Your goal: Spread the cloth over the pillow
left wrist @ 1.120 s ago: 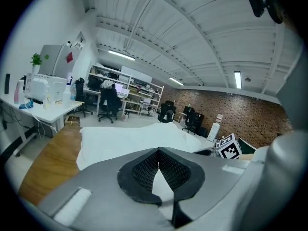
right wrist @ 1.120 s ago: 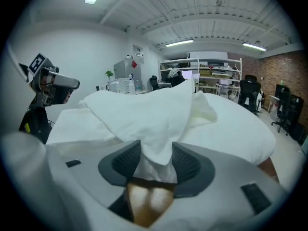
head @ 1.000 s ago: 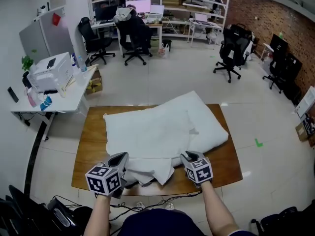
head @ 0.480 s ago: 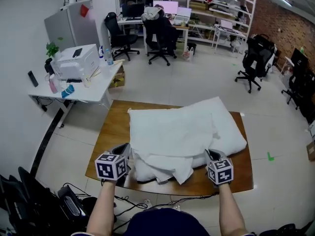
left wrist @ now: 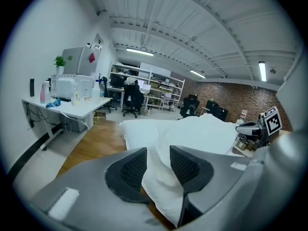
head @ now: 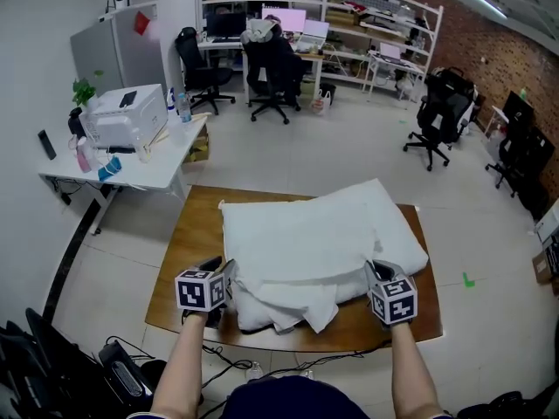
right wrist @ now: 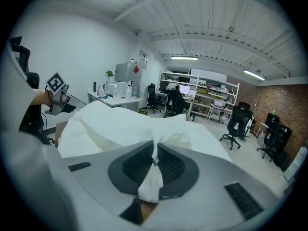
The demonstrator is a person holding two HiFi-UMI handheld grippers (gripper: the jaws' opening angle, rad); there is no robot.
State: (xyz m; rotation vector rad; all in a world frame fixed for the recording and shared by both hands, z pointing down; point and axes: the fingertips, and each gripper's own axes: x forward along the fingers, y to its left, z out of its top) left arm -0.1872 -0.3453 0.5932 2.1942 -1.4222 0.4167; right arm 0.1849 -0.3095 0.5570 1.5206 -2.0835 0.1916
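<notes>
A white pillow [head: 397, 234] lies on the wooden table [head: 196, 234], with a white cloth [head: 293, 238] draped over most of it and bunched at the near edge. My right gripper [head: 376, 271] is at the near right edge, and its jaws have just been closing: they are shut on a pinched fold of the cloth [right wrist: 151, 177]. My left gripper [head: 225, 271] is low at the near left corner. Its jaws have just been opening, and a fold of cloth [left wrist: 161, 177] hangs loosely between the spread pads [left wrist: 131, 167].
A white desk [head: 131, 164] with a printer [head: 122, 116] stands to the left of the table. Office chairs [head: 432, 116] and shelving [head: 349, 16] fill the back of the room. Cables [head: 227, 369] lie on the floor under the table's near edge.
The right gripper has taken hold of the cloth's near right edge and risen a little. The left gripper has dropped lower beside the bunched near left corner.
</notes>
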